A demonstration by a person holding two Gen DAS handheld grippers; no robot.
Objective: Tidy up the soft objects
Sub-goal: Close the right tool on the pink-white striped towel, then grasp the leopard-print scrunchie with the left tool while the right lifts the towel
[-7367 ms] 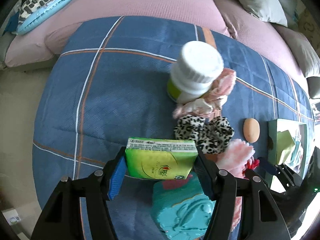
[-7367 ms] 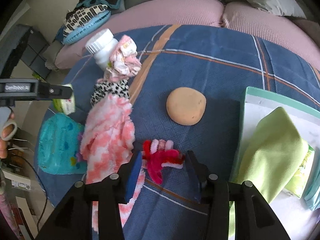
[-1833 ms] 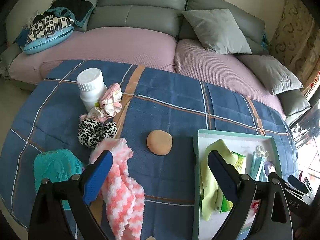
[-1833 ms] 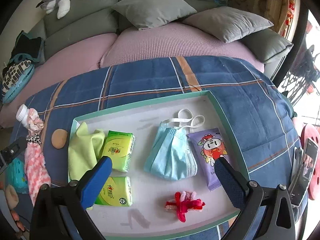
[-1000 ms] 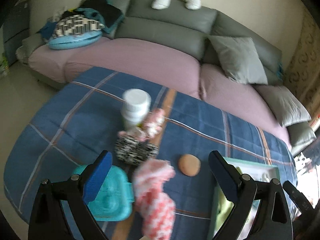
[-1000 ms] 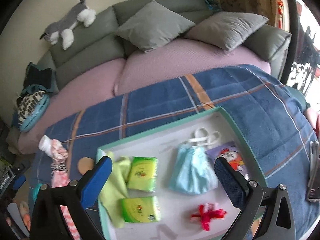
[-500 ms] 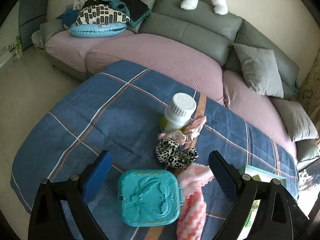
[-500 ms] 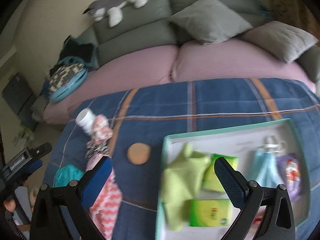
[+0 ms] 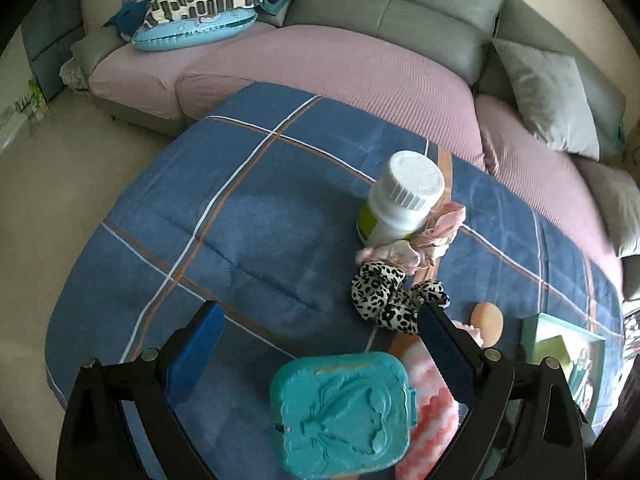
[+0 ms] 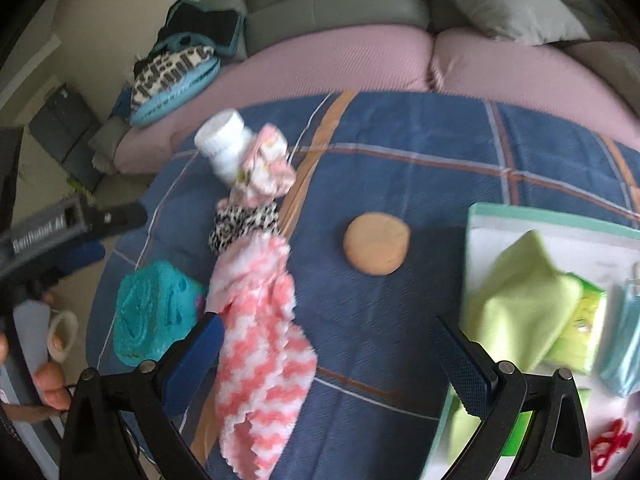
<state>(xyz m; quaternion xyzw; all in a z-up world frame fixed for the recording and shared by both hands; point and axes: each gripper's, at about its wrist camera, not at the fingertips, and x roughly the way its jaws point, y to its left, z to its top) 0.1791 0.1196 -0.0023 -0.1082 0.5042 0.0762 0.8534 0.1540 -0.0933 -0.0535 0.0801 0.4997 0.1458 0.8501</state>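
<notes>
While both gape, teal box [image 9: 344, 412] below left gripper [image 9: 320, 354], perhaps untouched

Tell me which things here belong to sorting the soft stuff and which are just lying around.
For the job: pink-and-white towel, leopard scrunchie, pink scrunchie, tan sponge, tray.
Lying about: white bottle, teal case, sofa cushions.
</notes>
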